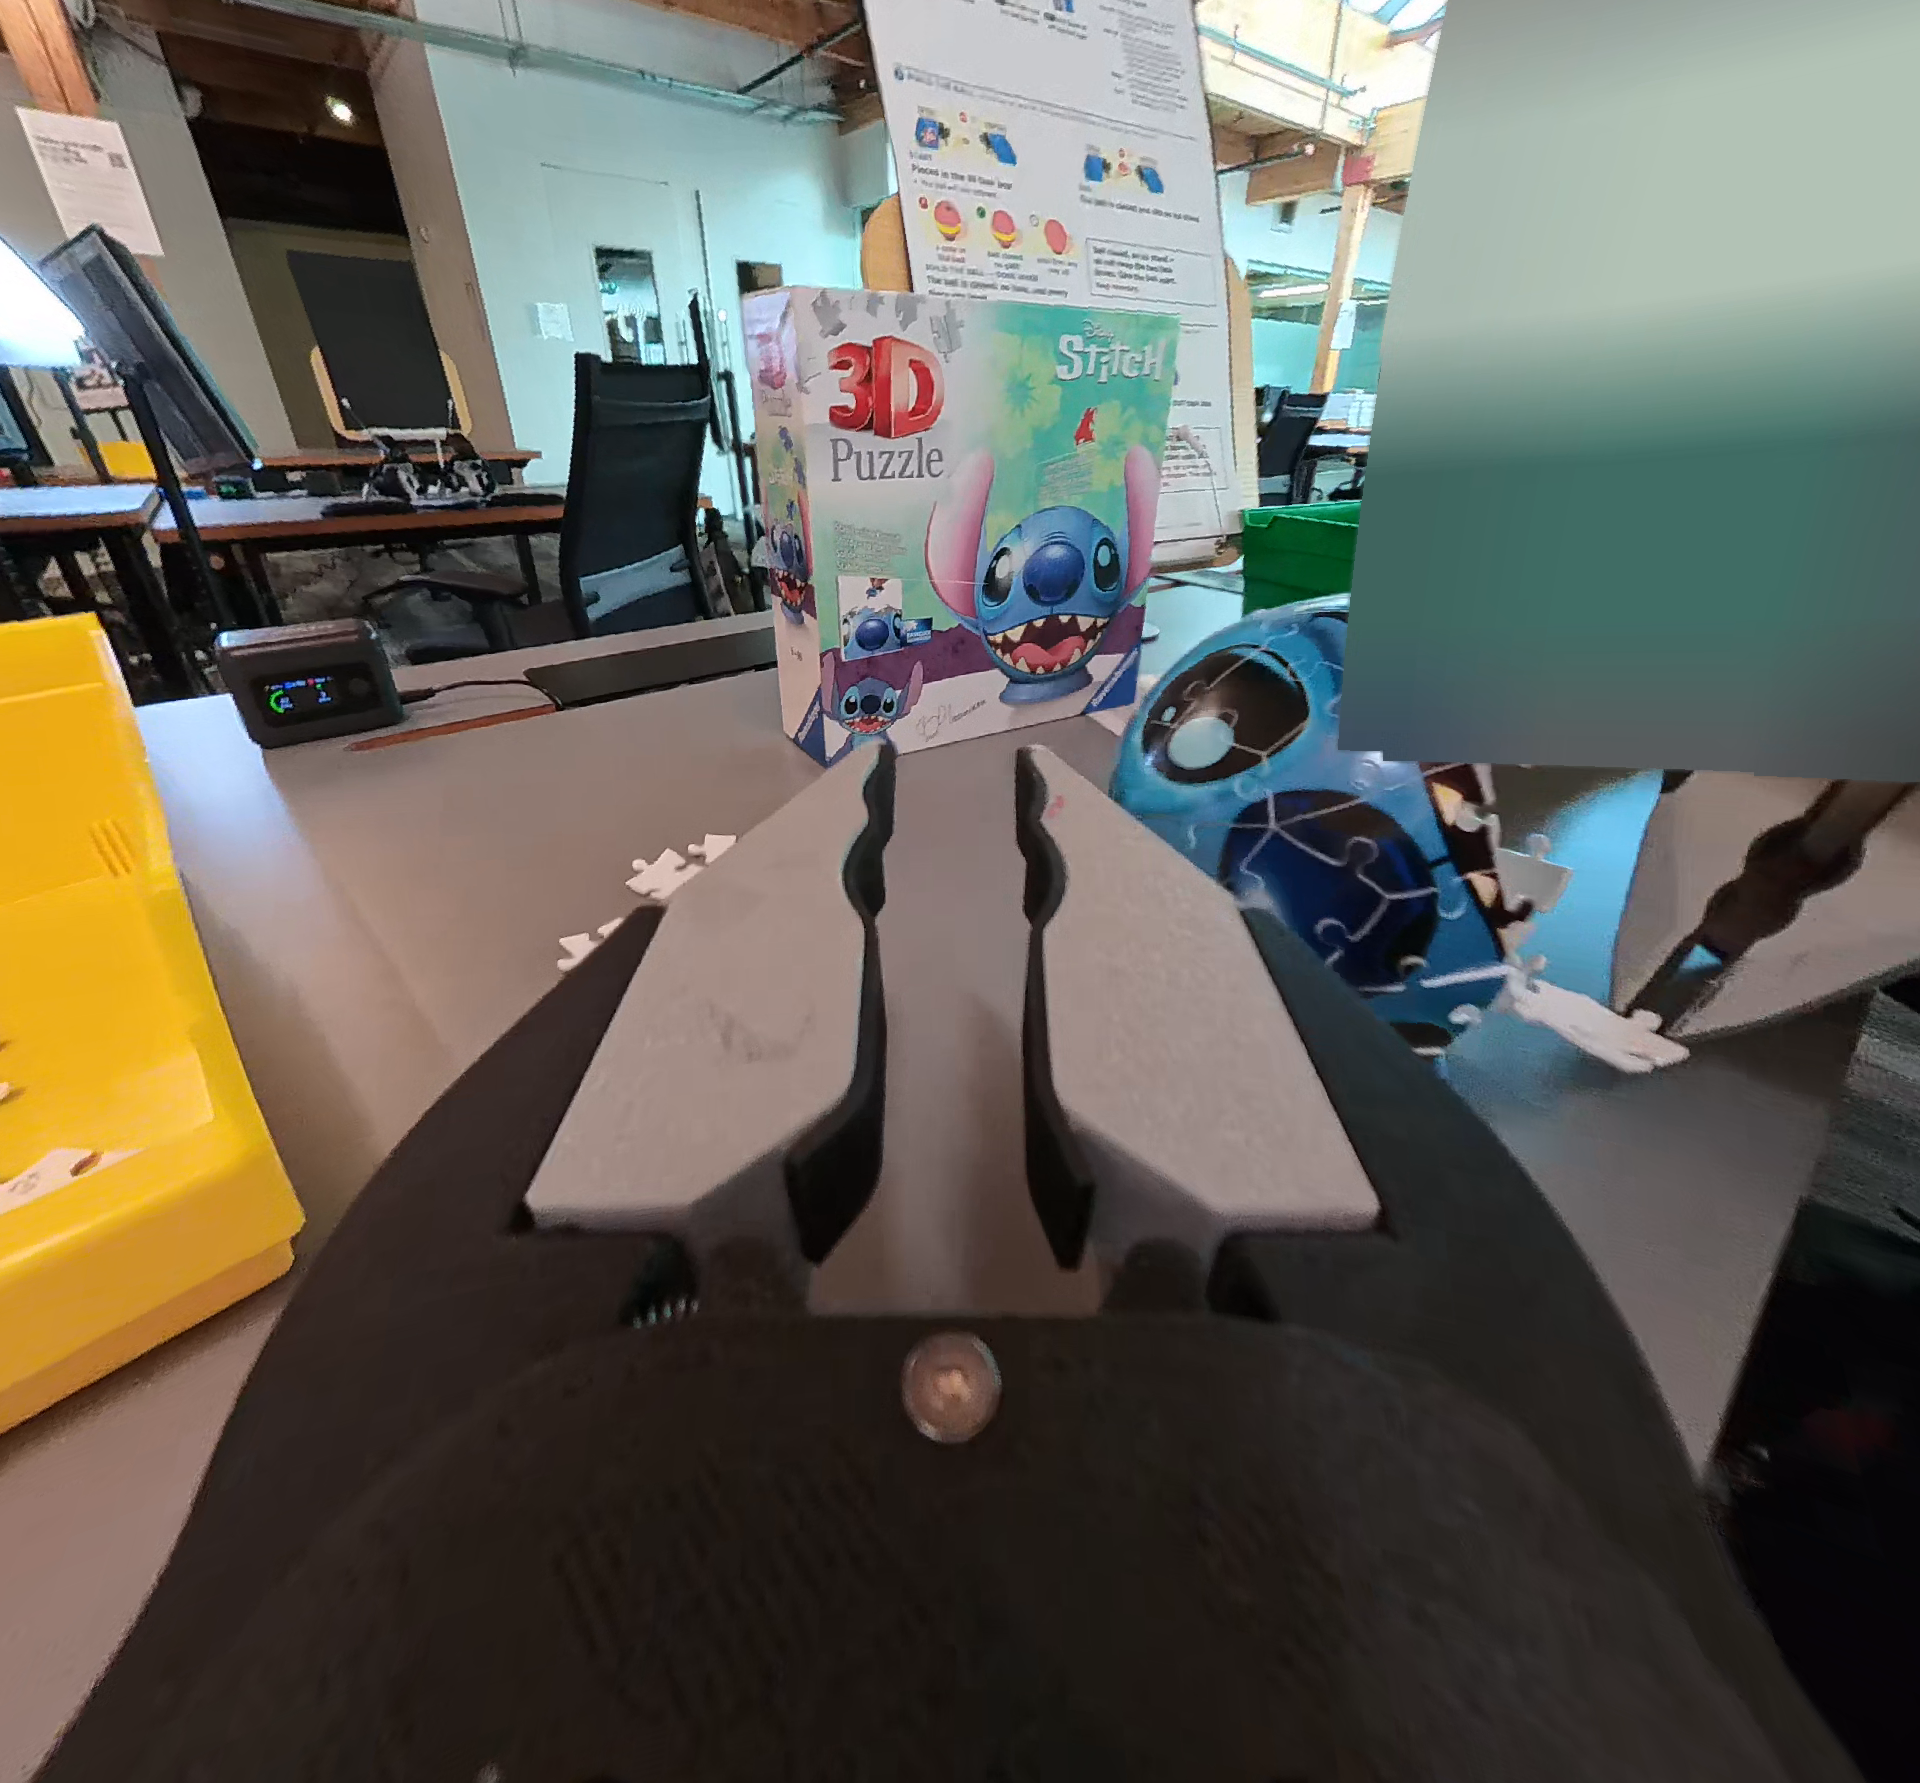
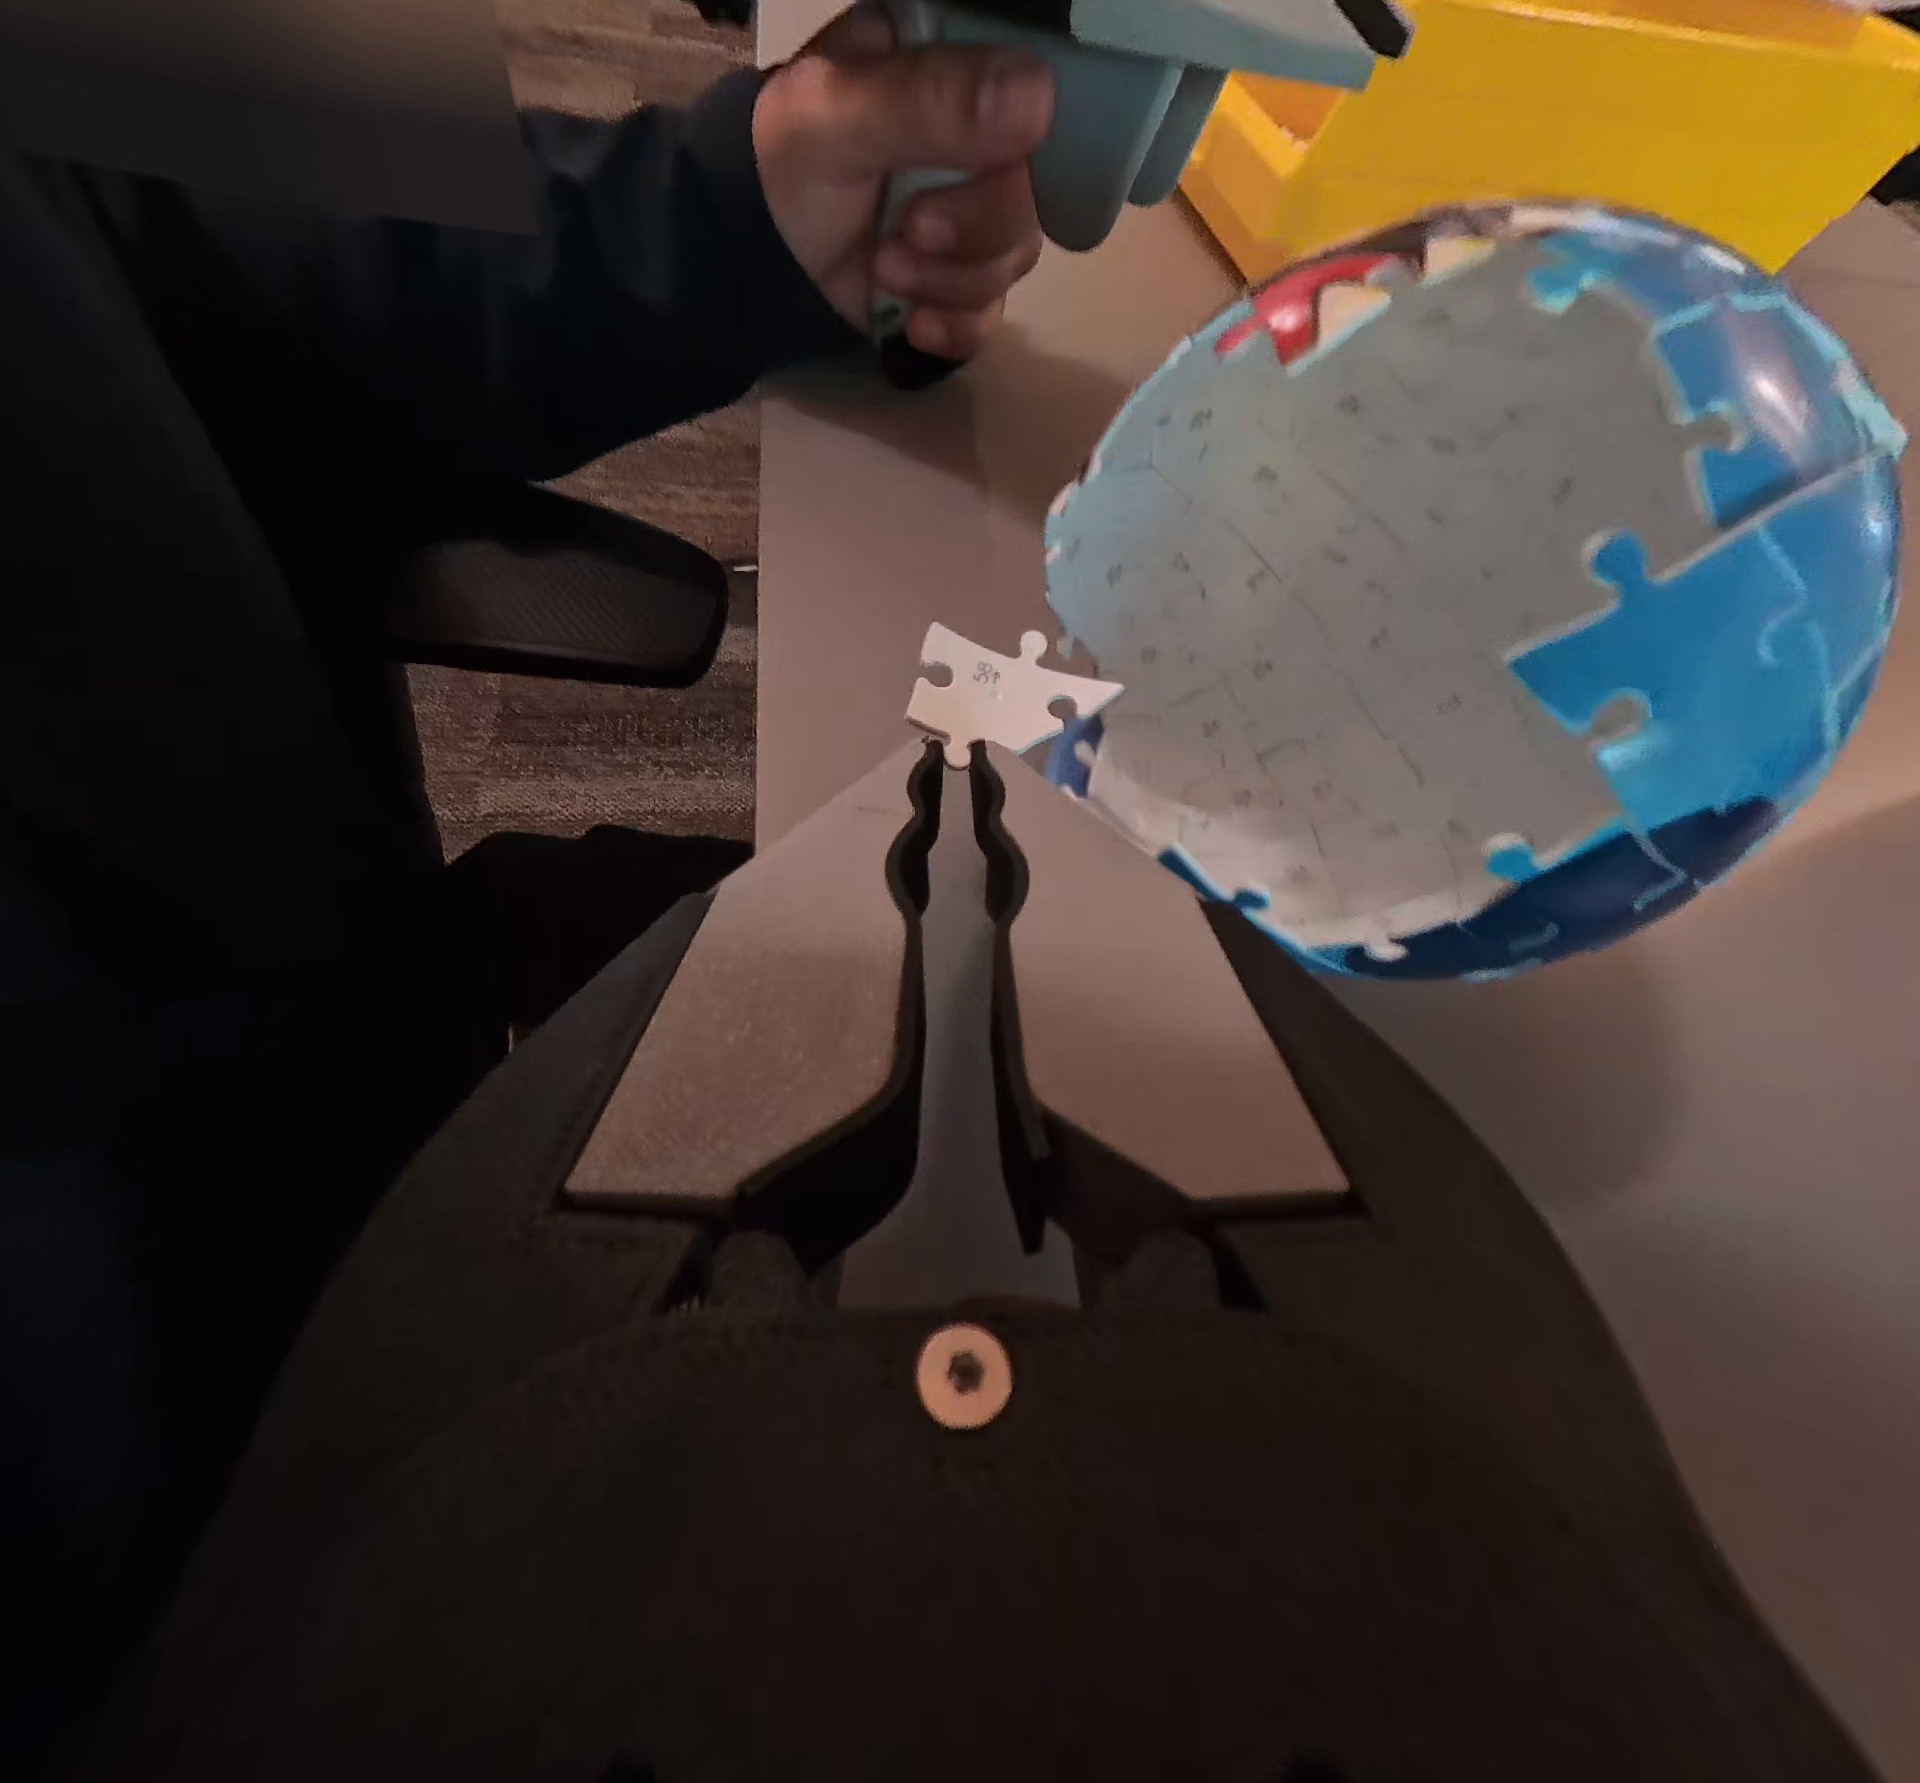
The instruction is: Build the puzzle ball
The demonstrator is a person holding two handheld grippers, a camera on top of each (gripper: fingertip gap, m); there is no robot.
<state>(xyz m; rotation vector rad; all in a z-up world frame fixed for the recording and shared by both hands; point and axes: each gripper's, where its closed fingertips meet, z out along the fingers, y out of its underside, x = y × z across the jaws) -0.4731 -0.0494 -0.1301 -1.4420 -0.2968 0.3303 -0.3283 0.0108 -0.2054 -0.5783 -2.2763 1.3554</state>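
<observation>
The partly built blue puzzle ball [image 1: 1309, 829] rests on the grey table to the right of my left gripper; in the right wrist view the puzzle ball [image 2: 1475, 611] shows its open side with the pale inner faces. My right gripper [image 2: 951, 754] is shut on a white puzzle piece [image 2: 1003, 694] and holds it just left of the ball's open edge. The same piece [image 1: 1590, 1021] and right gripper [image 1: 1652, 1011] show in the left wrist view. My left gripper [image 1: 954, 777] is open and empty above the table, left of the ball. It also shows from the side [image 2: 1143, 206].
The puzzle's box [image 1: 966, 528] stands upright behind the left gripper, with an instruction sheet [image 1: 1049, 102] behind it. A yellow bin [image 1: 114, 985] sits at the left; it shows in the right wrist view [image 2: 1558, 102]. Loose white pieces [image 1: 665, 866] lie on the table. A small black device [image 1: 307, 684] is at the back left. About 20 cm separates my left fingertips from my right.
</observation>
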